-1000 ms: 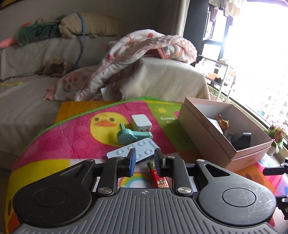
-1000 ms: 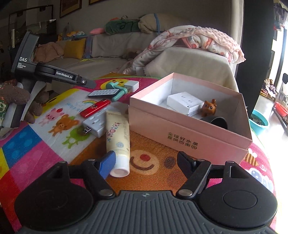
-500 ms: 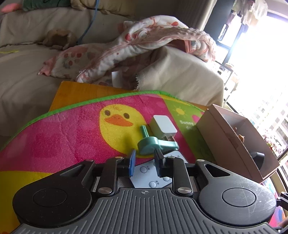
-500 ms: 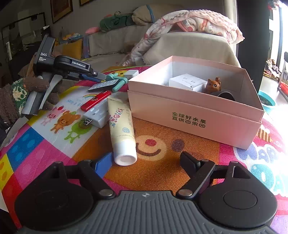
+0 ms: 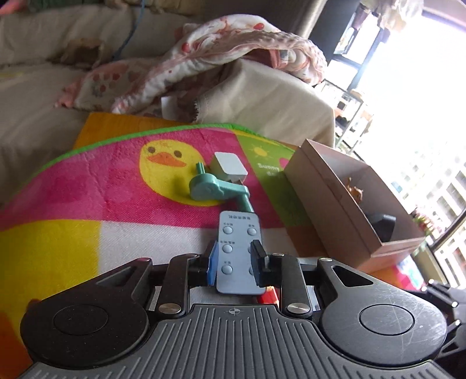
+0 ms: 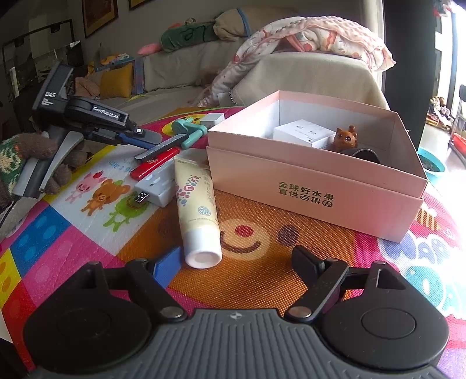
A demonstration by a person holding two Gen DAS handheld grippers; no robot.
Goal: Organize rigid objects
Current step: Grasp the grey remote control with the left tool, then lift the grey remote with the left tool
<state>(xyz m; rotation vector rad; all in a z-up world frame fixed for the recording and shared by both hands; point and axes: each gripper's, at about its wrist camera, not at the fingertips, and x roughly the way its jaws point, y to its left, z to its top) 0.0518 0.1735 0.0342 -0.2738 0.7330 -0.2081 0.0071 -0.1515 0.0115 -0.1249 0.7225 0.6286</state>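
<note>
the left gripper (image 5: 234,263) pinches the remote (image 5: 238,253) near the mat's (image 5: 72,204) far edge; it should lift level toward the box (image 6: 314,186). the right gripper (image 6: 237,266) stays spread.

A beige sofa (image 6: 174,70) runs along the back wall, its near arm (image 5: 262,96) draped with a white and pink patterned blanket (image 5: 204,55). A mustard cushion (image 6: 116,81) sits toward the sofa's far end, and a green plush toy (image 6: 186,36) lies along the top of the backrest. Framed pictures (image 6: 99,14) hang on the grey wall above. Strong daylight pours through a large window (image 5: 407,102), washing out that side. A teal basin (image 6: 432,164) sits on the floor beyond the colourful play mat (image 6: 262,233).
</note>
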